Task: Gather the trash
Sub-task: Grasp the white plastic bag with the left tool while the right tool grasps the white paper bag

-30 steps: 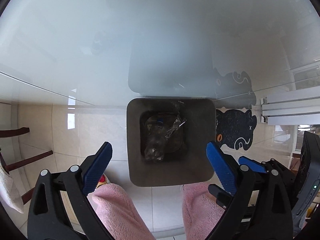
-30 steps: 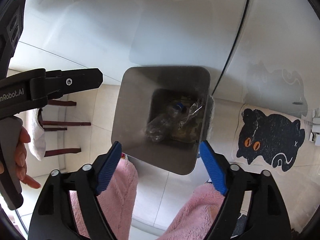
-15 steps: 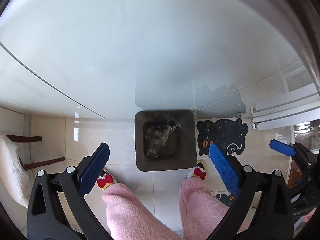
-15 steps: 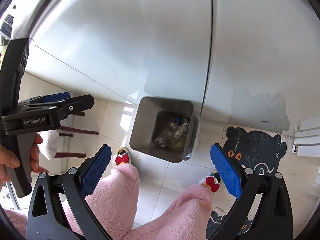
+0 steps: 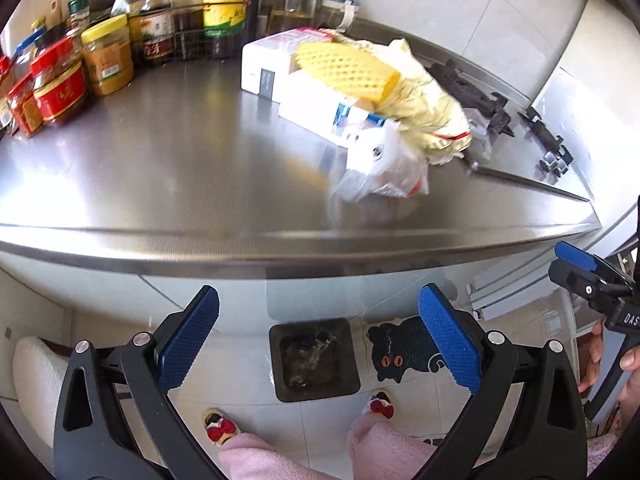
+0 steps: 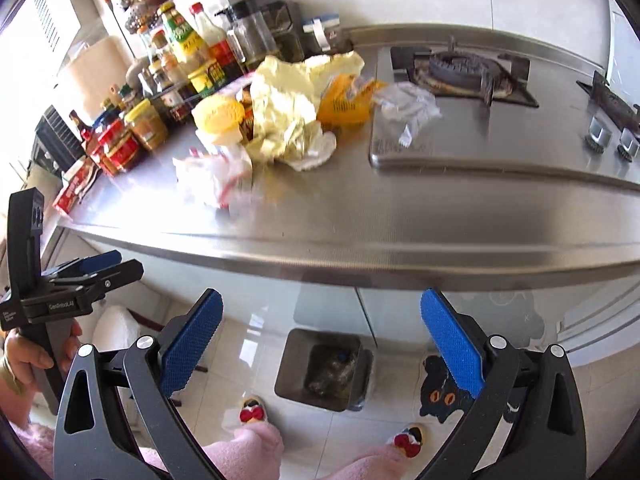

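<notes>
Stainless steel countertop (image 5: 168, 168) fills most of both views, and the trash is all piled up toward the back middle of it. There's a crumpled pale yellow wrapper (image 5: 424, 108) lying on top of a white carton (image 5: 316, 104), with a yellow foam net (image 5: 348, 68) resting on the pile. Right in front, nearest the counter edge, sits a scrunched clear plastic bag (image 5: 384, 176) with red and white print, a bit blurry. From the right wrist view you can also see an orange mesh bag (image 6: 348, 102) and a bit of clear wrapper (image 6: 408, 108) lying at the corner of the gas stove (image 6: 464, 72). Jars and sauce bottles (image 5: 68, 76) line the back left.

The left gripper (image 5: 318, 332) is spread wide with nothing between its blue pads (image 5: 188, 336), hovering off the counter's front edge, out over the floor. Same deal for the right gripper (image 6: 320, 340): wide apart, holding nothing, also short of the counter.

Down on the floor, between the jaws in both views, is the square grey bin (image 5: 314, 360), up against the cabinet front. It already has a crushed clear bottle (image 6: 334, 372) and some plastic in it. A black cat mat (image 5: 400, 352) lies just beside the bin.
</notes>
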Action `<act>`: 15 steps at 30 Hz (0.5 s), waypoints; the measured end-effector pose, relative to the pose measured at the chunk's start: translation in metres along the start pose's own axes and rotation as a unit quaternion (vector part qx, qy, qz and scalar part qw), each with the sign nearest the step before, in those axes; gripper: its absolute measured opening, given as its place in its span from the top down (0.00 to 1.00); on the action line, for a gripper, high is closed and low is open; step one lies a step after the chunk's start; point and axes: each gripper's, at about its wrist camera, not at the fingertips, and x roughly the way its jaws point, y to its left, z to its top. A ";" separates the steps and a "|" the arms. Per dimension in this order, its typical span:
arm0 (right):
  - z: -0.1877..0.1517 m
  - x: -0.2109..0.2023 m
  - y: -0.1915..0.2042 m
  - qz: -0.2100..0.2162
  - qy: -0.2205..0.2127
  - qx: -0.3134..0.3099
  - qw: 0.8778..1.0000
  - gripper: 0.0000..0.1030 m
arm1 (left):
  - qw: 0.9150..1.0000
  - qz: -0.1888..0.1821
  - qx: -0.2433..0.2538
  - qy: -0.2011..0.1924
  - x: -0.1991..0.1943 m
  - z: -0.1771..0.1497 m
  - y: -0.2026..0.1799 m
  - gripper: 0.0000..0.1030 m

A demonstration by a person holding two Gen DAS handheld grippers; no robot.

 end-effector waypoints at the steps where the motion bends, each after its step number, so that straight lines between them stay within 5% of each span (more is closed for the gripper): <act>1: 0.006 -0.004 0.000 -0.003 -0.012 0.001 1.000 0.03 | 1.000 -0.002 0.008 -0.004 -0.003 0.005 -0.002 0.08; 8: 0.049 -0.010 -0.011 -0.016 -0.063 0.027 0.998 0.03 | 0.998 -0.021 0.047 -0.035 -0.009 0.038 -0.018 0.08; 15: 0.089 0.009 -0.029 -0.065 -0.095 0.037 0.993 0.06 | 0.997 -0.035 0.060 -0.025 0.013 0.055 -0.021 0.11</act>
